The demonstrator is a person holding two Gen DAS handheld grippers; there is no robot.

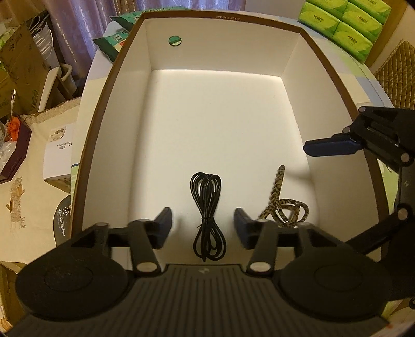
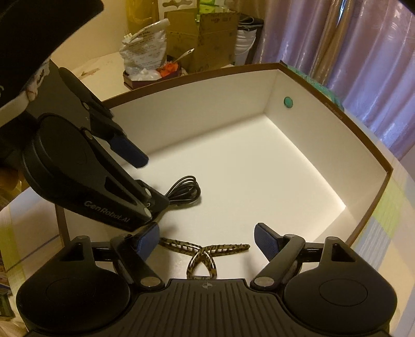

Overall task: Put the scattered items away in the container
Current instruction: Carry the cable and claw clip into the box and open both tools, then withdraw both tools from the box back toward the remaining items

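- White card lines the inside of the open box [image 1: 215, 121], whose brown rim is seen from both wrist views; most of its floor is bare, which leaves room for more items.
- Two items are already laid on the box floor near the close wall: a coiled black cable [image 1: 207, 215] and, just beside it, a looped strap with a tiger-like pattern [image 1: 281, 207]. They lie apart, not tangled, so each was probably set down on its own.
- Directly over the cable the left gripper [image 1: 202, 228] is held with its blue pads spread wide and nothing between them, which reads as a release just made or a hover.
- Over the patterned strap the right gripper [image 2: 206, 241] is likewise spread and empty, the strap lying flat below and touched by neither pad.
- A green round sticker [image 1: 174, 40] is seen on the far inner wall.
- Whether loose items remain outside cannot be told; only clutter such as green tissue packs [image 1: 347, 23] is seen beyond the rim.
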